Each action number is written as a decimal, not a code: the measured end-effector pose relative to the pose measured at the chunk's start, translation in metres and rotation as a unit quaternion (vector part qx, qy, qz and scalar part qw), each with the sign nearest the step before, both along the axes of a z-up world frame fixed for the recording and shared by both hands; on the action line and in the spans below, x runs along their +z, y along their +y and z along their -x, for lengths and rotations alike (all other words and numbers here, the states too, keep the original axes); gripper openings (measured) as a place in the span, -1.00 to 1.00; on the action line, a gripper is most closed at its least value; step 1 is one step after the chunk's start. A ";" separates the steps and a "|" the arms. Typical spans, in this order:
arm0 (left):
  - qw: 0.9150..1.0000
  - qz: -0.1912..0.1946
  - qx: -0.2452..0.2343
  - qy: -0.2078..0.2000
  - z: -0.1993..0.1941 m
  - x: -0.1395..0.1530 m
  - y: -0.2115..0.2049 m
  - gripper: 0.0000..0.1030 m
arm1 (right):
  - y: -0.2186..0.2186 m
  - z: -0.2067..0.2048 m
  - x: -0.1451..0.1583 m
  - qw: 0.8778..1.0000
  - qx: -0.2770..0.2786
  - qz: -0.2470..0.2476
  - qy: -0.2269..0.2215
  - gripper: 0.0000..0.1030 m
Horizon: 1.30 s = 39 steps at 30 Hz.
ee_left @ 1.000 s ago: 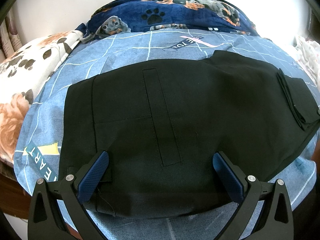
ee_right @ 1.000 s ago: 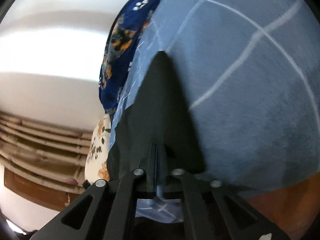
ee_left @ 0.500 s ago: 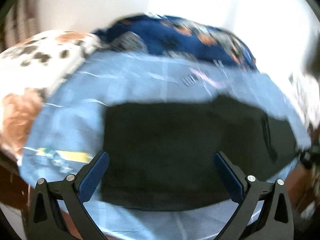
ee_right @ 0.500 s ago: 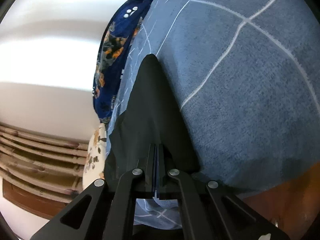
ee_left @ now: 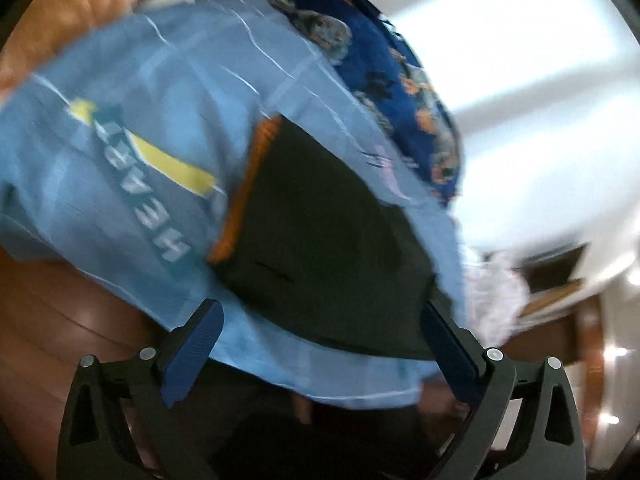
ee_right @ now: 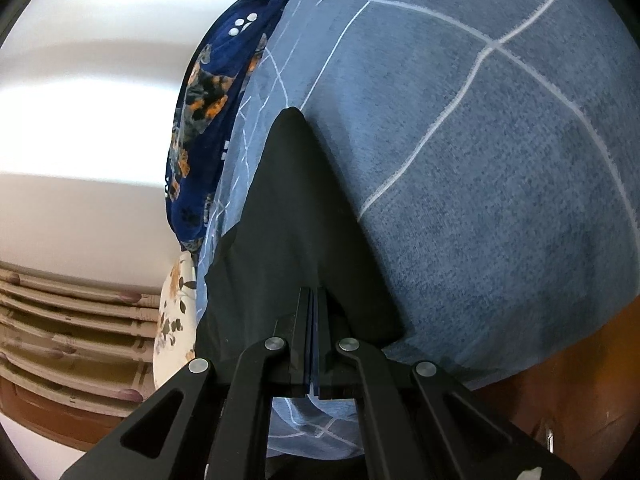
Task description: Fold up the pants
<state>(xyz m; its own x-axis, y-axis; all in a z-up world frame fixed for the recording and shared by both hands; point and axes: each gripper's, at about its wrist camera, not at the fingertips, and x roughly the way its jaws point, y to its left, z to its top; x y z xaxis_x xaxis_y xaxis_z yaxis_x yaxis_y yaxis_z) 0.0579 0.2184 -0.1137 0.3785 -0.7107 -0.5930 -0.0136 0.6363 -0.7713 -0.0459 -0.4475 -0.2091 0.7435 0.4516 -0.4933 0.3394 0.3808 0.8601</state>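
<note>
The left gripper (ee_left: pixel 318 332) hangs with its blue-padded fingers (ee_left: pixel 192 354) spread wide apart and nothing between them. Ahead of it, in a blurred and tilted view, the black pants (ee_left: pixel 320 236) lie folded on a light blue sheet (ee_left: pixel 132 152), their near edge just beyond the fingertips and apart from the left pad; whether the right pad touches the cloth cannot be told. An orange band (ee_left: pixel 240 196) runs along the pants' left edge, and beside it the sheet carries a yellow stripe and a teal panel of white lettering (ee_left: pixel 156 216). A dark blue blanket (ee_left: pixel 404 80) printed with dogs lies past the pants, toward the far right. Brown wood (ee_left: pixel 68 312) shows below the sheet at the gripper's left.

The right gripper (ee_right: pixel 314 300) has its fingers pressed together on a fold of the pants (ee_right: pixel 288 216), which rise in a black peak straight ahead of the tips. To the left of that peak sit a floral pillow (ee_right: pixel 174 320) and the blue blanket (ee_right: pixel 204 120); to the right spreads the sheet (ee_right: pixel 480 200), crossed by white grid lines. No containers are in view.
</note>
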 end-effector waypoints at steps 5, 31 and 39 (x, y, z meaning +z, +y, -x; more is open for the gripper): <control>0.999 0.024 -0.041 0.019 -0.010 -0.017 -0.026 0.90 | -0.001 -0.001 0.000 1.000 0.000 -0.005 0.006 -1.00; 0.999 0.030 -0.023 -0.022 -0.022 -0.051 -0.040 0.89 | -0.004 -0.003 -0.008 0.999 -0.013 -0.037 -0.001 -1.00; 0.999 0.007 -0.007 -0.034 -0.033 -0.048 -0.052 0.83 | -0.006 -0.002 -0.013 0.998 -0.018 -0.054 -0.006 -1.00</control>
